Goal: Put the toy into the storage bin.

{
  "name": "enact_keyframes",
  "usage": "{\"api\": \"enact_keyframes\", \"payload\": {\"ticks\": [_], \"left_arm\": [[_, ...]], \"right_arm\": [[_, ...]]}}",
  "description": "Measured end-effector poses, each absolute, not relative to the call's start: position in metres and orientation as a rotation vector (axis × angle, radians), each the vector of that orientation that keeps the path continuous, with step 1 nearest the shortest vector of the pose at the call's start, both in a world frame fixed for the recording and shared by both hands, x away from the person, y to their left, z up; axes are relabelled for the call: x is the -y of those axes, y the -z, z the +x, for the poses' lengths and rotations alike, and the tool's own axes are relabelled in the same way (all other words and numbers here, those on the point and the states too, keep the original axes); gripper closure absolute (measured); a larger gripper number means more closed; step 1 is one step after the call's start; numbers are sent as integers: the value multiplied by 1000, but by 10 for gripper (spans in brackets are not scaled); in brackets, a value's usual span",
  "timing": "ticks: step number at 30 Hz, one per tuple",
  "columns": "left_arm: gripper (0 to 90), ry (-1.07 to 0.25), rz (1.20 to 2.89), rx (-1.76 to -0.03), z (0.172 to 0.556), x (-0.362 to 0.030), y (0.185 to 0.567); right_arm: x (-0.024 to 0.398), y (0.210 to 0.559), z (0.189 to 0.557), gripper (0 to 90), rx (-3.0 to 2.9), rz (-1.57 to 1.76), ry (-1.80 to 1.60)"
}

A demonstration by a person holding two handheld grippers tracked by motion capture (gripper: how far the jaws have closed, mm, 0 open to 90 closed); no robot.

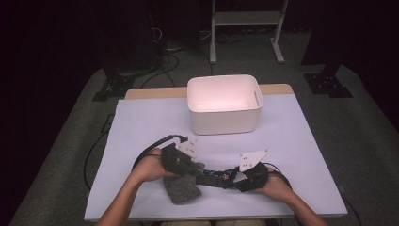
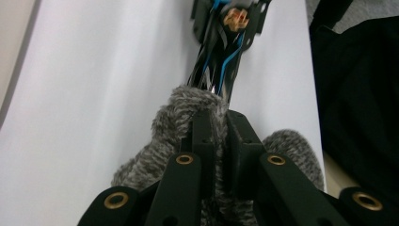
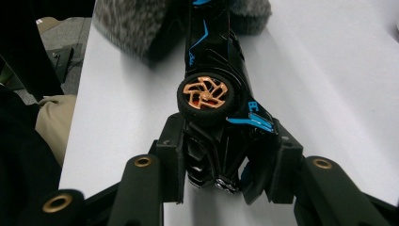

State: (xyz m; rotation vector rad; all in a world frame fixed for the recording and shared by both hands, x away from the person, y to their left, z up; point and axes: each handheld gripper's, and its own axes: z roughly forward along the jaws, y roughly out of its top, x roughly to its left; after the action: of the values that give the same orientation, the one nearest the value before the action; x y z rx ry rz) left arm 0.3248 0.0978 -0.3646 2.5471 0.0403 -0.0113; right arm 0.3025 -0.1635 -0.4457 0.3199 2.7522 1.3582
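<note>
Two grippers meet low on the white table [image 1: 141, 117] in the high view: the left gripper [image 1: 190, 168] holds a grey cloth [image 1: 181, 189], the right gripper [image 1: 240, 181] a black toy car [image 1: 214, 178] stretched between them, with a white bin [image 1: 224, 104] well apart behind.

From the left gripper view, the jaws stand pinched tight on a fold of the cloth [image 2: 183, 106], which presses against the car [image 2: 226, 52].

From the right gripper view, the jaws clamp the car [image 3: 214, 94] by its sides, part open, an orange wheel [image 3: 205, 95] up; the cloth [image 3: 131, 21] is blurred at the far end.

Wiping the car looks like the step in hand. Next, the cloth probably needs drawing along the body while the right grip holds steady.
</note>
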Motion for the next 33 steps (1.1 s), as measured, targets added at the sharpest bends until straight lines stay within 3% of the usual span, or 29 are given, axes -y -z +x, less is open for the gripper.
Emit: {"api": "enact_keyframes", "payload": {"ticks": [9, 14, 22, 33], "left_arm": [[833, 73, 2546, 107, 327, -34, 366], [832, 90, 2551, 134, 327, -21, 367], [831, 93, 2553, 116, 329, -30, 367], [828, 73, 2499, -42, 330, -95, 371]], "right_arm": [[164, 446, 303, 571, -2751, 318, -1362], [164, 446, 302, 571, -2751, 319, -1357], [164, 446, 302, 571, -2750, 317, -1357], [163, 446, 302, 571, -2749, 315, -1355]]}}
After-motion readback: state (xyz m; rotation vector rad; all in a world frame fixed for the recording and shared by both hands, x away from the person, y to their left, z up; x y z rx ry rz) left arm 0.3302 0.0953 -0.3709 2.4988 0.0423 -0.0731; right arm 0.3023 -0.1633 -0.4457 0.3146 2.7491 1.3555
